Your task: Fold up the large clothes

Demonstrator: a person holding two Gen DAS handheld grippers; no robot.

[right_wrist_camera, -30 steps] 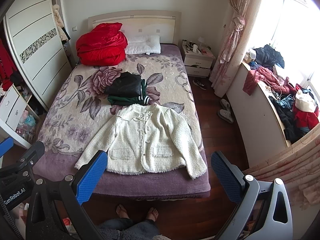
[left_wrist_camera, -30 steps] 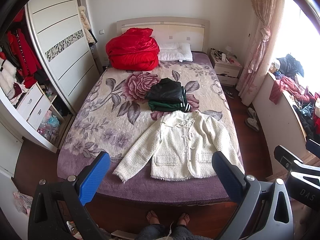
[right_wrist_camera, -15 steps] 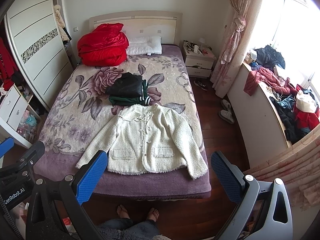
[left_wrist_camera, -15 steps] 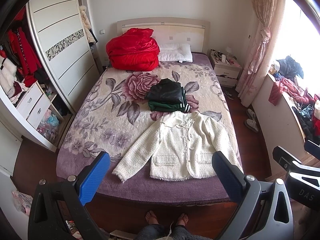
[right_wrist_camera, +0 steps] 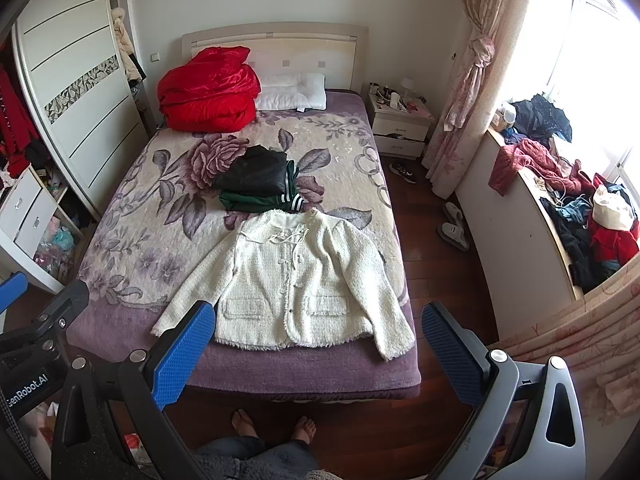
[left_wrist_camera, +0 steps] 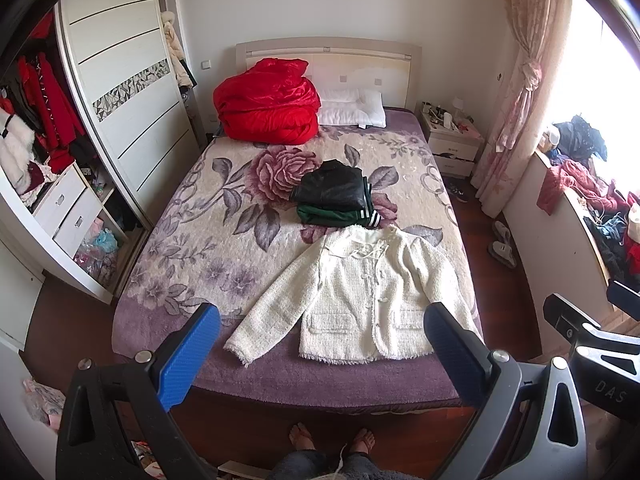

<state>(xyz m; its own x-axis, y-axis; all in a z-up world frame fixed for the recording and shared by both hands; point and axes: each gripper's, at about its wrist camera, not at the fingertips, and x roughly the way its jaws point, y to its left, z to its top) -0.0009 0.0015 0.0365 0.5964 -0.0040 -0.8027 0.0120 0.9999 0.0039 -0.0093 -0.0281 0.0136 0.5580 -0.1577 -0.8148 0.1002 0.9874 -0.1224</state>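
A cream woolly jacket (left_wrist_camera: 360,292) (right_wrist_camera: 296,276) lies flat, front up and buttoned, near the foot of the bed (left_wrist_camera: 160,248) (right_wrist_camera: 120,248), both sleeves spread outward. Just beyond its collar sits a folded stack: a black garment (left_wrist_camera: 332,188) (right_wrist_camera: 252,176) on top of a green one with white stripes (left_wrist_camera: 336,216) (right_wrist_camera: 256,202). My left gripper (left_wrist_camera: 320,344) hangs open above the bed's foot edge, holding nothing. My right gripper (right_wrist_camera: 318,344) is likewise open and empty, well short of the jacket's hem.
A red quilt (left_wrist_camera: 266,104) and white pillow (left_wrist_camera: 354,108) lie at the headboard. An open wardrobe (left_wrist_camera: 80,120) stands left, a nightstand (right_wrist_camera: 400,120) and a clothes-piled sill (right_wrist_camera: 580,208) right. A person's bare feet (right_wrist_camera: 272,428) stand on the wood floor at the bed's foot.
Both views have drifted very slightly; the jacket and the stack lie as before, and both grippers stay open.
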